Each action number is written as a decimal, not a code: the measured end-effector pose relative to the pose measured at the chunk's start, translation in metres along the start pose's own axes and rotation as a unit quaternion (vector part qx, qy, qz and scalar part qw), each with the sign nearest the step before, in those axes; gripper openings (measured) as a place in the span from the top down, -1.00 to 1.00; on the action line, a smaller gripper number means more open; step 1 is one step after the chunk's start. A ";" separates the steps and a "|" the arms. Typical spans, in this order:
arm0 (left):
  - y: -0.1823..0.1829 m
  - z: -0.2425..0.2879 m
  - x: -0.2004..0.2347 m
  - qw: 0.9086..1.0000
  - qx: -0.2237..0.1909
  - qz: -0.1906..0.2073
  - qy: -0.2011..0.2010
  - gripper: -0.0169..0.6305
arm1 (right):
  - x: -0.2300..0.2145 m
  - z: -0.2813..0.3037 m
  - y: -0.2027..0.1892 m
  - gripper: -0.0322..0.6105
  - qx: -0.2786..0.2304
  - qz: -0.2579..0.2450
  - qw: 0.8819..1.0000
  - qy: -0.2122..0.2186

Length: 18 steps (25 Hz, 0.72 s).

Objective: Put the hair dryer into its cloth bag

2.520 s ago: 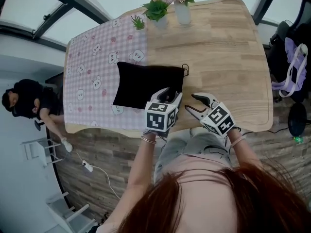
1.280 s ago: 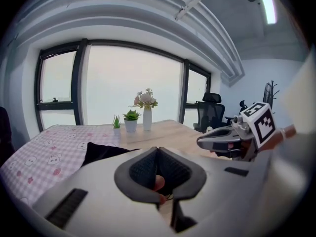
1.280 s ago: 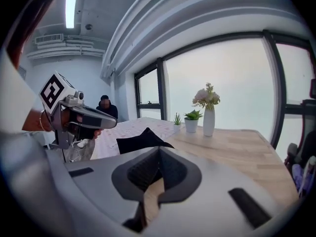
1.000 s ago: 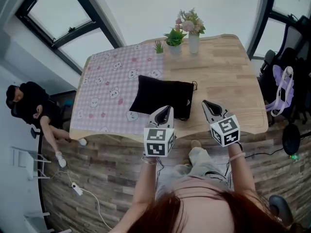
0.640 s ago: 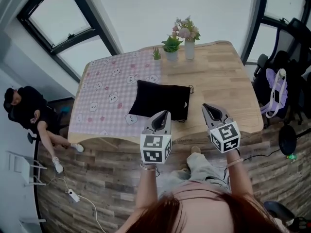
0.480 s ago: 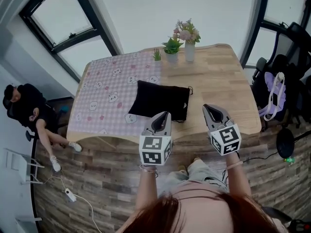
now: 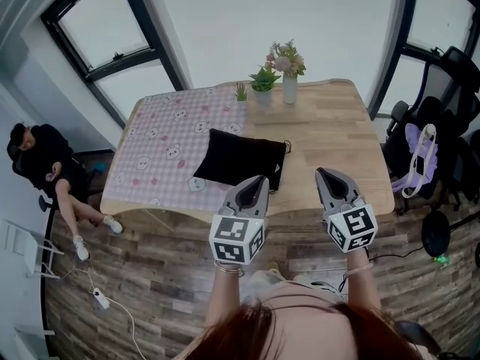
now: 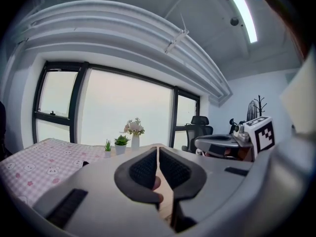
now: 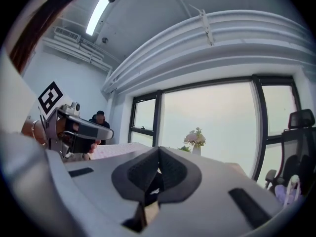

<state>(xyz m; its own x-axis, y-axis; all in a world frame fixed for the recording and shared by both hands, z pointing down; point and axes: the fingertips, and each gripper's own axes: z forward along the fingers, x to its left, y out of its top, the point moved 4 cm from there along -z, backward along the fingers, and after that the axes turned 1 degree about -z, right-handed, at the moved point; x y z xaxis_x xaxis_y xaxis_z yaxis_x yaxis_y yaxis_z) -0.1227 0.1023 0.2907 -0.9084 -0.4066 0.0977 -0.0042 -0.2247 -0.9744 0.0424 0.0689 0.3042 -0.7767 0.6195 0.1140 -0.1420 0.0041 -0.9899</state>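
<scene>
The black cloth bag [image 7: 238, 160] lies flat on the wooden table [image 7: 337, 133], its drawstring end toward the right; no hair dryer shows outside it. My left gripper [image 7: 258, 181] hangs shut in the air over the table's near edge, just in front of the bag. My right gripper [image 7: 328, 175] is shut too, held at the same height further right. Neither holds anything. In the left gripper view the jaws [image 8: 157, 154] meet with nothing between them, and the right gripper [image 8: 232, 141] shows beside them. The right gripper view shows its jaws [image 9: 158, 157] closed and the left gripper [image 9: 79, 131] at left.
A pink checked cloth [image 7: 169, 137] covers the table's left half. A vase of flowers [image 7: 289, 81] and two small potted plants [image 7: 262, 87] stand at the far edge. A person in black [image 7: 41, 156] sits on the floor at left. Office chairs with a purple bag [image 7: 420, 152] stand at right.
Both grippers have risen together, away from the table, staying shut. The table and bag look smaller and further away as the head camera pulled back.
</scene>
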 end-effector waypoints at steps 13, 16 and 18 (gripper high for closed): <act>0.016 -0.019 -0.066 0.999 -0.013 0.039 0.015 0.88 | -0.019 -0.071 0.026 0.90 -0.045 -0.001 0.999 0.000; 0.016 -0.024 -0.076 0.999 -0.020 0.041 0.020 0.89 | -0.016 -0.082 0.031 0.90 -0.057 -0.012 0.998 0.009; 0.017 -0.028 -0.083 0.999 -0.023 0.041 0.023 0.89 | -0.015 -0.088 0.033 0.90 -0.061 -0.016 0.998 0.014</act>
<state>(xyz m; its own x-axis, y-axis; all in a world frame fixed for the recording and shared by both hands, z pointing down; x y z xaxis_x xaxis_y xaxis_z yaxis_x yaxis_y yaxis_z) -0.0590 0.1573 0.2602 -0.9243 -0.3816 0.0084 0.0535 -0.1512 -0.9871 0.1033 0.1293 0.2622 -0.7552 0.6392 0.1450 -0.0894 0.1187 -0.9889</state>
